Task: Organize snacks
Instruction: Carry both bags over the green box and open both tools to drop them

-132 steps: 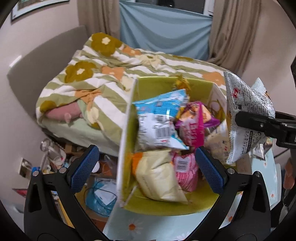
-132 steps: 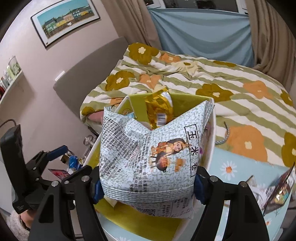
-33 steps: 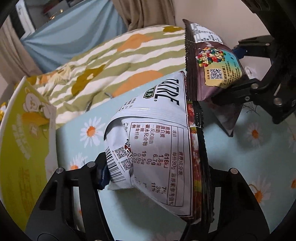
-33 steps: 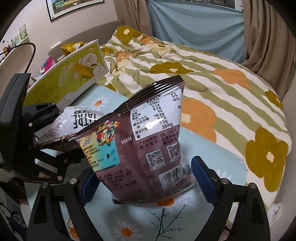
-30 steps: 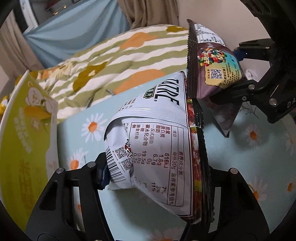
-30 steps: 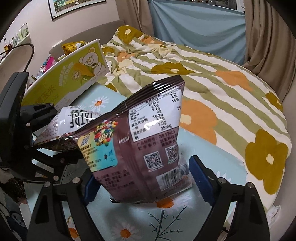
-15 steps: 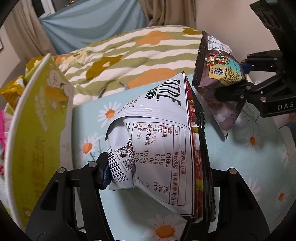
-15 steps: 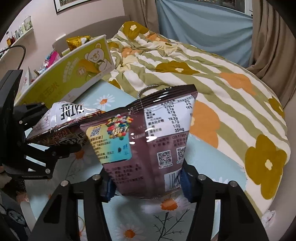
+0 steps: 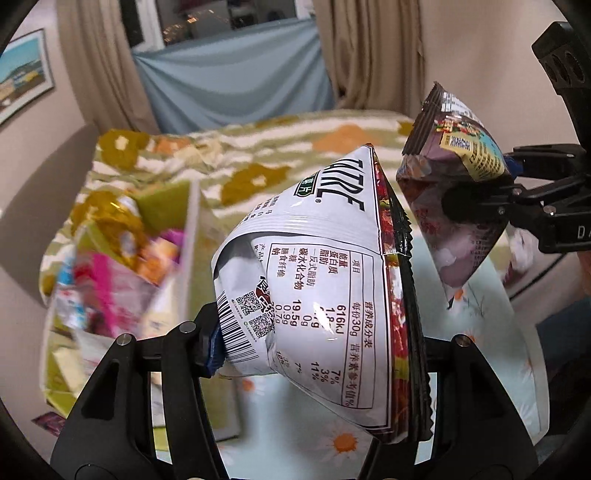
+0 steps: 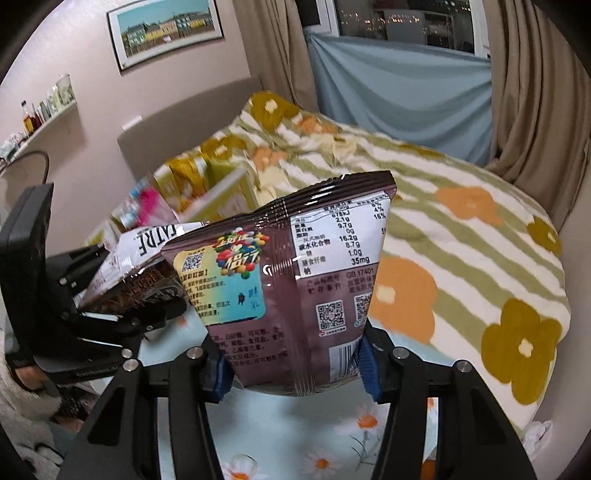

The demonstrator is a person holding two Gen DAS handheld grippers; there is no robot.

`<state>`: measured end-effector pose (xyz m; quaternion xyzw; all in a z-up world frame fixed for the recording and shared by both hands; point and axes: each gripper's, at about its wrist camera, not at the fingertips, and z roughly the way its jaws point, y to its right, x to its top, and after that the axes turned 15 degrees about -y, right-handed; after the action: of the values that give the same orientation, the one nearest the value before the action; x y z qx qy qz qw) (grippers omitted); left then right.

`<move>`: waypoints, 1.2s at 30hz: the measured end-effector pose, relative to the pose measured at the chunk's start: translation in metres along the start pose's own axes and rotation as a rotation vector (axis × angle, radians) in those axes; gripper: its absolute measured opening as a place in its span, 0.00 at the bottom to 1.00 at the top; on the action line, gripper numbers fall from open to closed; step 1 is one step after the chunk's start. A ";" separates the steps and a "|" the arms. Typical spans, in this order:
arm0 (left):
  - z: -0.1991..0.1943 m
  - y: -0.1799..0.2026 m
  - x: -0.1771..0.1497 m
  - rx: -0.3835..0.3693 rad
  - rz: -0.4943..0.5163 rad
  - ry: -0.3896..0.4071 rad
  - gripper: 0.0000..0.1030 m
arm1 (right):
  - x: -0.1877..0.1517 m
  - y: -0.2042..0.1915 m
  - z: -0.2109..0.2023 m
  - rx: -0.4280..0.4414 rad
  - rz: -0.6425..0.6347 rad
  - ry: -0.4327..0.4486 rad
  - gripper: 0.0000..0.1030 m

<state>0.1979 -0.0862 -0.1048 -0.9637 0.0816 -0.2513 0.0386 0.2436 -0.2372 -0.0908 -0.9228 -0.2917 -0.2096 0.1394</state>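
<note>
White snack bag (image 9: pixel 314 280): clamped between the fingers of the left hand-held gripper (image 9: pixel 317 350), held clear above the daisy-print worktop (image 9: pixel 343 443), back panel with nutrition table and barcode facing the left wrist camera, dark serrated seam running down its right edge. In the right wrist view the same white bag (image 10: pixel 136 254) shows at left, gripped by the left hand-held gripper (image 10: pixel 122 306), lying roughly flat with its top pointing right. Maroon snack bag (image 10: pixel 295 288): clamped at its lower corners between the blue-padded fingers (image 10: pixel 369 365) of the right hand-held gripper (image 10: pixel 295 373), standing upright above the worktop (image 10: pixel 295 443), nutrition panel and QR codes facing the camera. In the left wrist view this maroon bag (image 9: pixel 454 177) hangs at upper right, pinched by the right hand-held gripper (image 9: pixel 480 203); it sits just beside the white bag, and contact between the two cannot be confirmed. Yellow-green box (image 9: pixel 192 229): stands to the left of the white bag at the worktop's edge, open top, filled with assorted snack packets (image 9: pixel 110 266) in pink, blue and gold; the view of it is blurred. Behind: a bed (image 10: pixel 461 229) with a striped floral quilt, beige curtains (image 10: pixel 532 110), a blue cloth (image 10: pixel 399 92) under the window, a framed picture (image 10: pixel 166 26) on the wall.
</note>
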 end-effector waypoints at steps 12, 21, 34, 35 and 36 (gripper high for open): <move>-0.032 -0.113 0.036 0.000 -0.107 0.043 0.54 | 0.088 -0.081 -0.025 0.057 -0.037 0.132 0.49; 0.018 -0.182 0.081 -0.073 -0.093 -0.062 0.55 | 0.123 -0.106 0.009 0.060 0.090 0.107 0.49; 0.021 -0.220 0.058 -0.175 -0.058 -0.094 1.00 | 0.136 -0.126 0.032 0.025 0.216 0.063 0.49; 0.017 -0.226 0.053 -0.175 -0.064 -0.092 1.00 | 0.138 -0.129 0.033 0.024 0.217 0.061 0.49; 0.013 -0.232 0.048 -0.174 -0.070 -0.091 1.00 | 0.141 -0.133 0.033 0.024 0.217 0.060 0.49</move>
<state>0.2777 0.1335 -0.0659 -0.9761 0.0676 -0.2003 -0.0505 0.2788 -0.0519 -0.0363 -0.9405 -0.1882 -0.2174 0.1811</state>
